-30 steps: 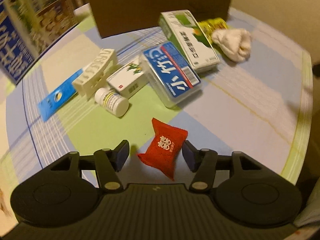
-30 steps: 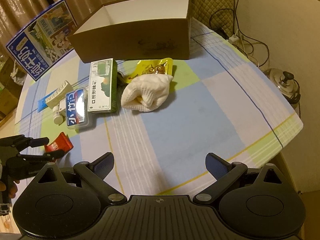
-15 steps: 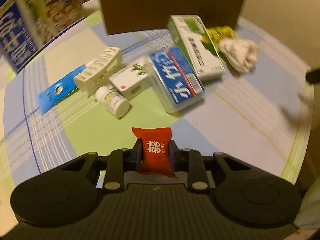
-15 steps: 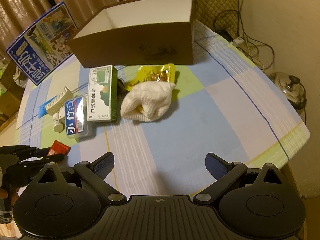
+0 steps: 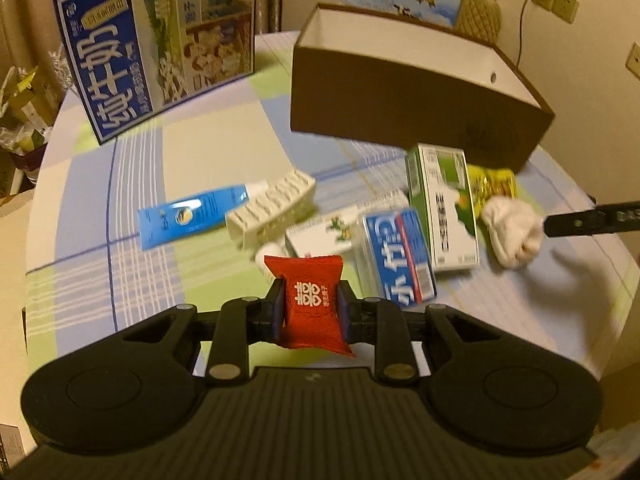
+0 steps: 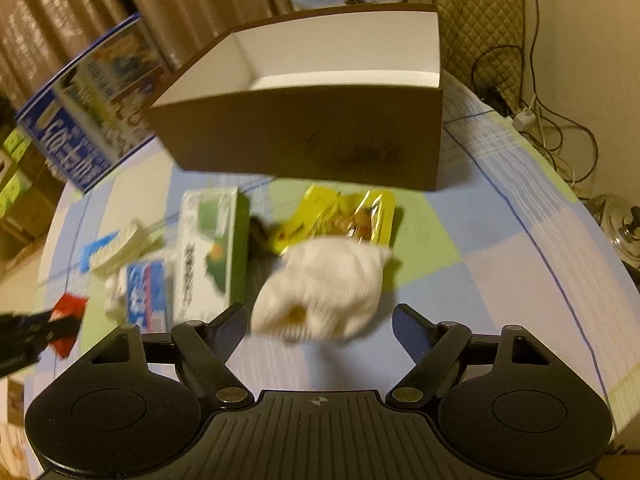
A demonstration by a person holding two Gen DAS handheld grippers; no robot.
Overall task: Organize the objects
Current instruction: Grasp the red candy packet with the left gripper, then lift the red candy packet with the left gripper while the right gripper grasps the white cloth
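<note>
My left gripper is shut on a red packet with white characters, held above the checked tablecloth; the same red packet shows at the left edge of the right wrist view. My right gripper stands open just short of a white rolled sock, with the sock's near end between its fingers. That sock lies beside a yellow snack bag. An open brown box with a white inside stands at the back of the table, also seen as the brown box.
A green-white carton, a blue-red pack, a white ribbed case, a small white box and a blue sachet lie in a cluster. A tall blue milk carton stands back left. A metal pot sits beyond the table's right edge.
My left gripper closed on the red packet and lifted it, tilting up toward the box. My right gripper moved forward to the white sock, still open.
</note>
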